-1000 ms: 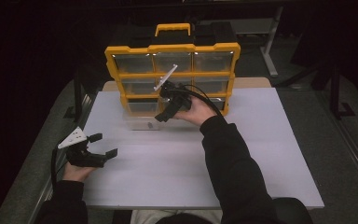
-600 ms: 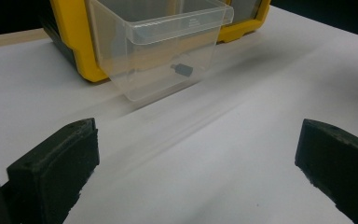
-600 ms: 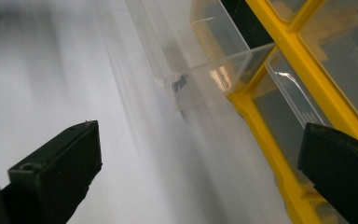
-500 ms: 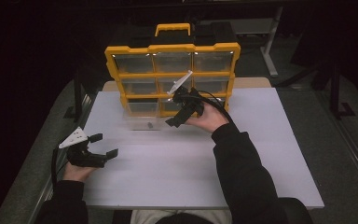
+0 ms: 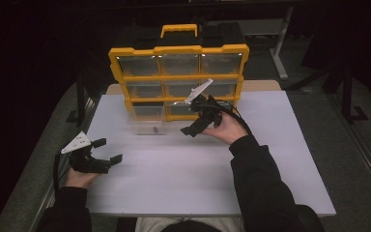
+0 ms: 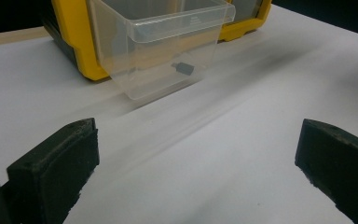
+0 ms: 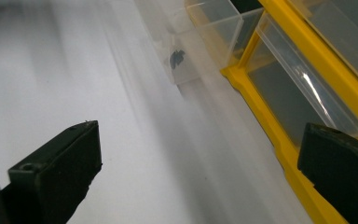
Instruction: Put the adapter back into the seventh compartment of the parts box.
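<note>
Right gripper (image 5: 196, 126) has backed off rightward from yellow organizer (image 5: 178, 50) | both jaws wide open, empty | clear drawer (image 5: 147, 125) out, small part (image 6: 183, 68) inside | reinsertion probably left | left gripper (image 5: 105, 151) idle

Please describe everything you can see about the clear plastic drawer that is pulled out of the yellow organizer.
The clear drawer is a see-through plastic bin with a lipped rim and walls that narrow toward the base. It sticks out forward from the bottom left slot of the yellow organizer, upright, over the white table. One small dark part lies inside on its floor. Neither gripper touches it; the right gripper is open just to its right.
</note>
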Motion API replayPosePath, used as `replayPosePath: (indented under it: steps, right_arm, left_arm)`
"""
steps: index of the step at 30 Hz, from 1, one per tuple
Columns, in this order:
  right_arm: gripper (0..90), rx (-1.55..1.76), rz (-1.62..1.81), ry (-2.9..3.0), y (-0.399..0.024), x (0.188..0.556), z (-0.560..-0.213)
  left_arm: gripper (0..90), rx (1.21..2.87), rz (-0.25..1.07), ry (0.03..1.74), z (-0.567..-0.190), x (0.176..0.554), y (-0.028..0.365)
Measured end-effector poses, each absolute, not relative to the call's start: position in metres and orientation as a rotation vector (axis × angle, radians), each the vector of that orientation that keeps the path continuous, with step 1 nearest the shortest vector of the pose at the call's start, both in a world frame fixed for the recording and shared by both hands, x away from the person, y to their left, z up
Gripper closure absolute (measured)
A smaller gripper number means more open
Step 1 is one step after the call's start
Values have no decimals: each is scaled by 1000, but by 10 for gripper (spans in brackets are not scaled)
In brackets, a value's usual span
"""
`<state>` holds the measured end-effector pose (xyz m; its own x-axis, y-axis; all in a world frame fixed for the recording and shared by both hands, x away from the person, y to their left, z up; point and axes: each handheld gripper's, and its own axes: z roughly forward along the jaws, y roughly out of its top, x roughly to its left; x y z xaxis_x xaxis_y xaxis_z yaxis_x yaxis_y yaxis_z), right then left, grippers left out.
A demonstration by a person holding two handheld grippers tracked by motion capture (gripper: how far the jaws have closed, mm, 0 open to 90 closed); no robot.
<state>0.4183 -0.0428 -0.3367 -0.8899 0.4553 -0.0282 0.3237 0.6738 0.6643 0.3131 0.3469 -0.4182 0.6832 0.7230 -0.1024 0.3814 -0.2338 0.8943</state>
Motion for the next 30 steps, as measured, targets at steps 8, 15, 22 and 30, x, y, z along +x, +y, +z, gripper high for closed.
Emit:
replayPosePath:
  steps: [8,15,22,30]
  right_arm:
    - [0,663,1038,2672,-60,409,-342]
    - [0,689,1068,2647,-75,403,-344]
    - [0,711,1101,2632,-92,396,-346]
    - [0,778,1130,2609,-113,387,-353]
  left_arm:
    - [0,1847,411,874,-418,313,348]
    - [0,1850,410,875,-418,313,347]
    - [0,1854,410,877,-419,313,347]
    - [0,1856,412,876,-419,313,347]
